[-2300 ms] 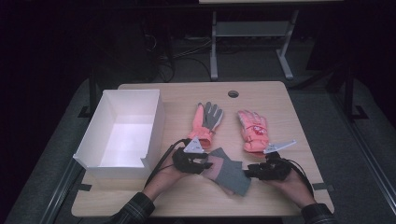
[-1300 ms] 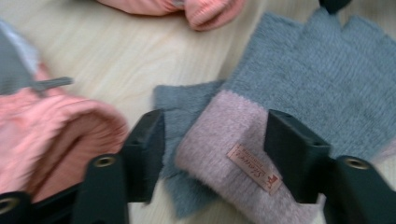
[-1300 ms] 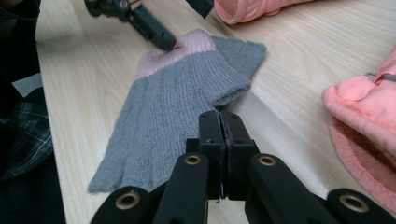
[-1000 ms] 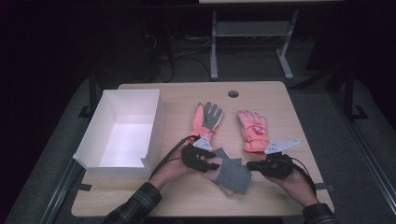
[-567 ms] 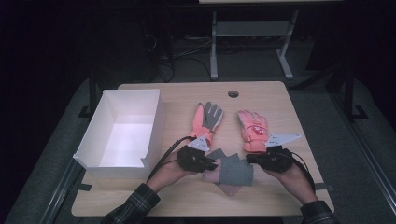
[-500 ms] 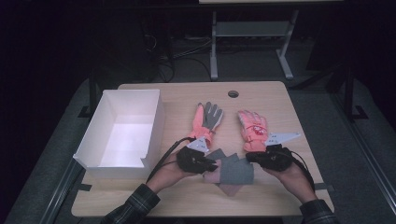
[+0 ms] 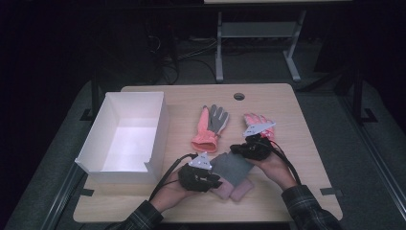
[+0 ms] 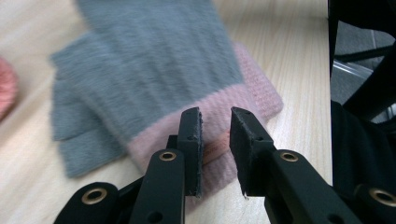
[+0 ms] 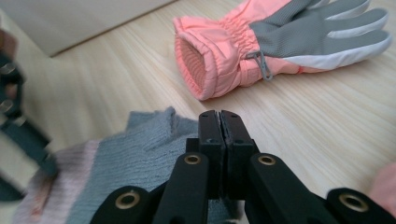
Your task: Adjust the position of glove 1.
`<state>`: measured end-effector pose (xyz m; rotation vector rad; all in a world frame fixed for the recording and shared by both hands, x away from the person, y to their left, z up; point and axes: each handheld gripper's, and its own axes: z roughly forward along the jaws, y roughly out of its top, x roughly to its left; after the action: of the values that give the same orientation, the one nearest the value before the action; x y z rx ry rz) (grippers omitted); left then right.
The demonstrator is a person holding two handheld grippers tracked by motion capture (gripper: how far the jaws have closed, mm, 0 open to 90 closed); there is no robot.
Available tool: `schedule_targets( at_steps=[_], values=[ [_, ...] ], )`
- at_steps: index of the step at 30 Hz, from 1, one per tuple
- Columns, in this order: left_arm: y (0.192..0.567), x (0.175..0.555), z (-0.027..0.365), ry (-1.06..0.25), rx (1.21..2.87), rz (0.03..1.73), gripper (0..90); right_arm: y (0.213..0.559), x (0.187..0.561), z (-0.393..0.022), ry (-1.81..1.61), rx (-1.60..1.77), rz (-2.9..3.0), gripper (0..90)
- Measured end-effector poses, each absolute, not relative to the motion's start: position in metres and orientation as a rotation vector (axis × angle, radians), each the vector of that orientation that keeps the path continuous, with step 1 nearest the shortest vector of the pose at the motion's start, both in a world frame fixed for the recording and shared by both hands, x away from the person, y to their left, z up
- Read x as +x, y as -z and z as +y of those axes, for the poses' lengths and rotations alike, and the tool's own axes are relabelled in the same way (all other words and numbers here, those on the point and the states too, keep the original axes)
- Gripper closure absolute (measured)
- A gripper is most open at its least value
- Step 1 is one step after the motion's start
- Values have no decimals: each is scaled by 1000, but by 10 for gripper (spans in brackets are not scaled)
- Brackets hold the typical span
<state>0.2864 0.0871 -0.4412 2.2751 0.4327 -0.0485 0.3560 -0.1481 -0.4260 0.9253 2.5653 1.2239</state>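
- left gripper (image 8: 215, 135): jaws stand a little apart over the pink cuff of the grey knit gloves (image 8: 154, 84), and they have just been opening slightly; the cuff edge lies between and under the tips, yet the pads do not seem to press it, so I judge it not gripped
- in the high view the left gripper (image 7: 200, 176) sits at the near, cuff end of the grey knit gloves (image 7: 233, 168); the right gripper (image 7: 250, 148) sits at their far, finger end
- right gripper (image 9: 219, 122): jaws fully closed, tips low over the grey fingertips; whether fabric is pinched I cannot tell
- the gloves' long axis runs from one gripper to the other, near-left to far-right on the table (image 7: 297, 143)
- white box (image 7: 125, 132) lies to the left, nearer the left hand
- two coral ski gloves (image 9: 261, 44) lie beyond, apart from the knit pair
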Motion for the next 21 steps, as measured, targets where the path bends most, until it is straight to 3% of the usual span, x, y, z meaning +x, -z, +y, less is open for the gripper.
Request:
schedule_targets(
  at_steps=[1, 3, 6, 11, 14, 15, 21],
  values=[
    [442, 286, 86, 49, 2272, 433, 721, 429, 358, -145, -1207, 932, 2569, 859],
    [440, 287, 88, 31, 2274, 423, 714, 432, 360, -141, -1184, 943, 2553, 715],
    [435, 290, 96, -3, 2249, 462, 713, 429, 356, -147, -1180, 955, 2541, 623],
    [434, 298, 113, -59, 2261, 531, 763, 427, 337, -165, -1161, 1015, 2550, 670],
    [437, 296, 122, -63, 2286, 558, 825, 432, 322, -183, -1135, 1054, 2535, 798],
    [438, 296, 125, -71, 2311, 551, 882, 437, 314, -196, -1104, 1078, 2548, 871],
    [448, 293, 122, -41, 2365, 571, 894, 452, 300, -208, -1029, 1130, 2613, 897]
  ],
)
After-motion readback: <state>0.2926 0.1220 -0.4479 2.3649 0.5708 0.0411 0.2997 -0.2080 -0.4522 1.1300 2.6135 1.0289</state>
